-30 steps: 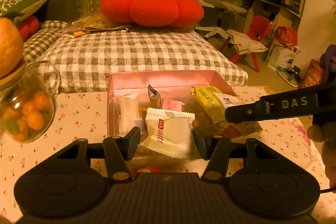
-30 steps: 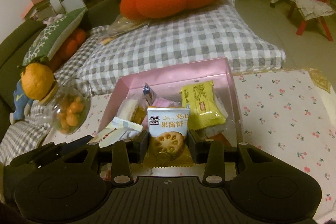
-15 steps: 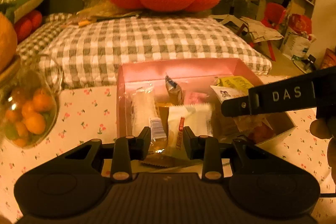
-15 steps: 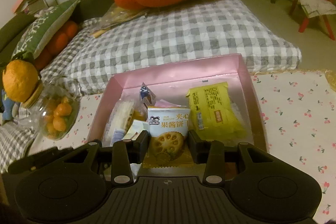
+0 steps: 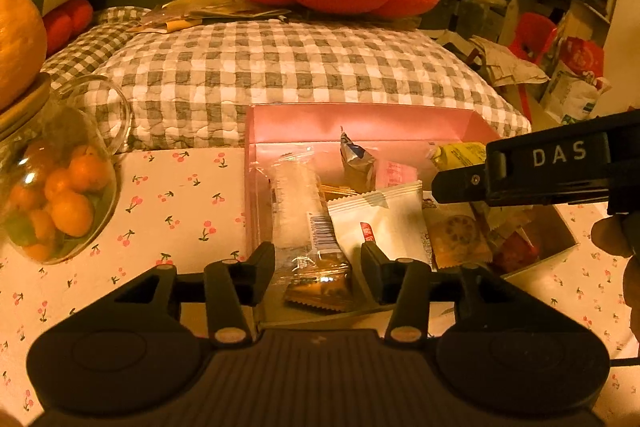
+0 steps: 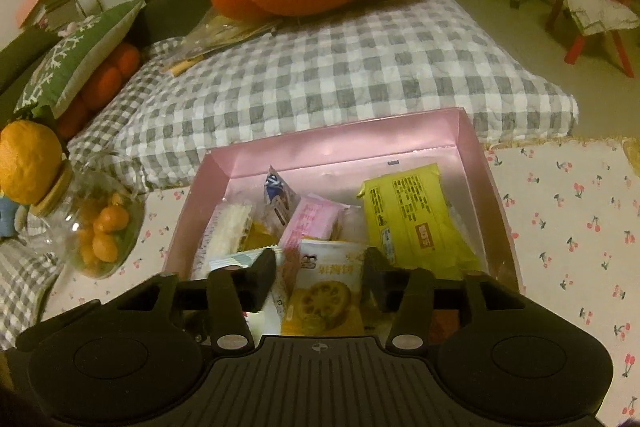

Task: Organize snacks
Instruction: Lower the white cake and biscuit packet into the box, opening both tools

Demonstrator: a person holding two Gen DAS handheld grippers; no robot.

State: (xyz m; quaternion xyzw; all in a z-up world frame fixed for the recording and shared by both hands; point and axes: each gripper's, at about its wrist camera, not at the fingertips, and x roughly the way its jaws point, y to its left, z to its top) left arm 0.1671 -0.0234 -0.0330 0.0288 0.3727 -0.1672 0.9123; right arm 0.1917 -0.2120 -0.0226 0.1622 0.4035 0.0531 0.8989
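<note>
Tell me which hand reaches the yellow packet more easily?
Right. Both pairs of fingers have just been opening, packets between them, but the right gripper sits beside the yellow packet; the left gripper is across the pink box.

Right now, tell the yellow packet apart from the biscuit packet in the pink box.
The yellow packet is plain yellow with dark print; the biscuit packet is pale and pictures a round biscuit. The yellow packet looks larger and lies clear of the fingers; the biscuit packet sits between the open right gripper. Both lie sealed in the pink box.

Snack packets in pink box
</note>
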